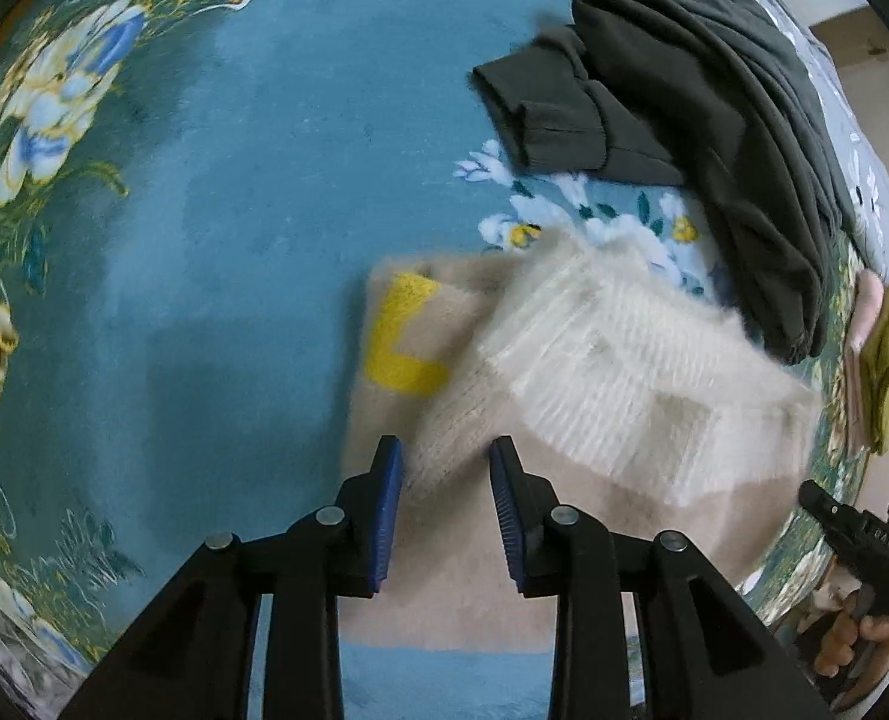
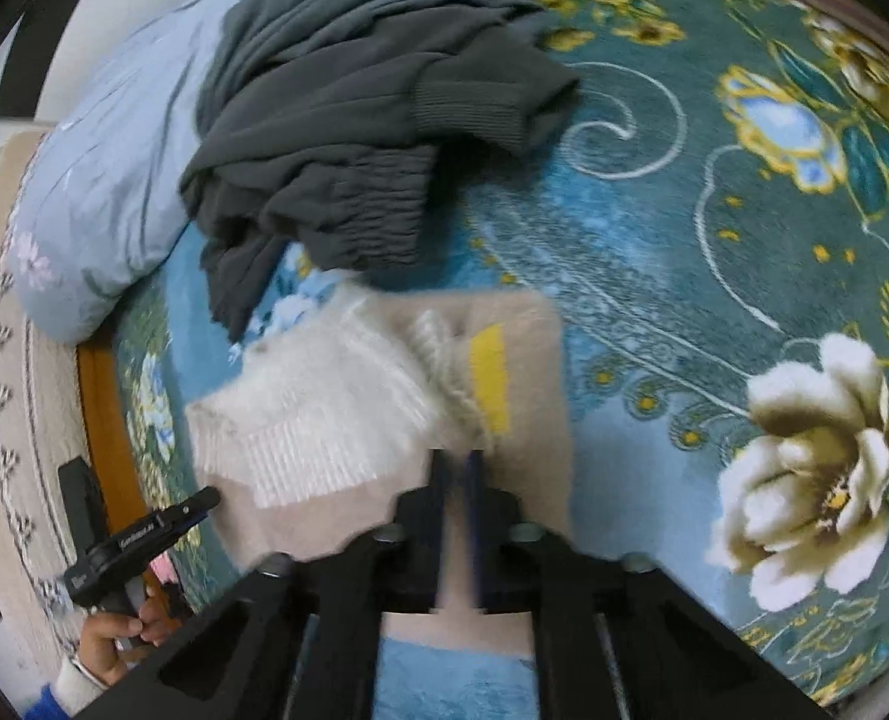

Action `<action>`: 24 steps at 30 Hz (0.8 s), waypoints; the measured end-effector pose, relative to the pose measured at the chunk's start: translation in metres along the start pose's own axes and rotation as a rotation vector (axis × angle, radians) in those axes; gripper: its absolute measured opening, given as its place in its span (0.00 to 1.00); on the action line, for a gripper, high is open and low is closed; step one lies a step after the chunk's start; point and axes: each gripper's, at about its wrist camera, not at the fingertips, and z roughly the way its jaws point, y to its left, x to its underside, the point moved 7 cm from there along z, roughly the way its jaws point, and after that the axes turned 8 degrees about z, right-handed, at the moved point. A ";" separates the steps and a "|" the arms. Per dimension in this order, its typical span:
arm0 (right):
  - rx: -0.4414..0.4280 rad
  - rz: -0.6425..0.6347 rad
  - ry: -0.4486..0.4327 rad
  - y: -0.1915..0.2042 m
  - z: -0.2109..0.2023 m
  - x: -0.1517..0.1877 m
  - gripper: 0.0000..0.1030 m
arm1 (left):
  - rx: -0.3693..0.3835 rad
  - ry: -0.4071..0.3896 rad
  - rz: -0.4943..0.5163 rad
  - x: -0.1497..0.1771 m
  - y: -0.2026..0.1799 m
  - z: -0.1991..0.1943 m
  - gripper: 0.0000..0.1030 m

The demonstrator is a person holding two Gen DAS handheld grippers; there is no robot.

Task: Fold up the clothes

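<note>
A: Nearest the right camera, the right gripper (image 2: 457, 462) has its blue pads drawn together at the near edge of the beige sweater (image 2: 522, 372). Some fabric seems pinched between them, but the blur hides it, so this is a judgement. A closed grip lets the person lift that edge for a fold

B: And the left gripper (image 1: 444, 450)?

A: Its jaws stand partly apart just above the same sweater (image 1: 438, 420), with nothing between them. It looks ready to take the edge beside the yellow letter (image 1: 399, 342)

B: Where does the sweater lie?

A: Half folded on the blue floral blanket (image 1: 252, 180), its cream sleeve (image 1: 600, 360) laid across the body. Farther away, the dark grey garment (image 1: 714, 132) waits in a heap, probably for later
</note>
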 end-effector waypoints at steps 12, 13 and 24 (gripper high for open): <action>-0.059 0.086 0.006 0.006 0.007 -0.013 0.09 | 0.090 0.027 0.005 -0.003 0.006 0.014 0.27; -0.053 0.083 0.012 0.006 0.010 -0.013 0.12 | 0.094 0.028 0.003 -0.004 0.006 0.016 0.27; 0.003 0.005 0.031 0.017 0.026 0.002 0.26 | 0.079 -0.022 0.062 -0.005 -0.008 0.007 0.16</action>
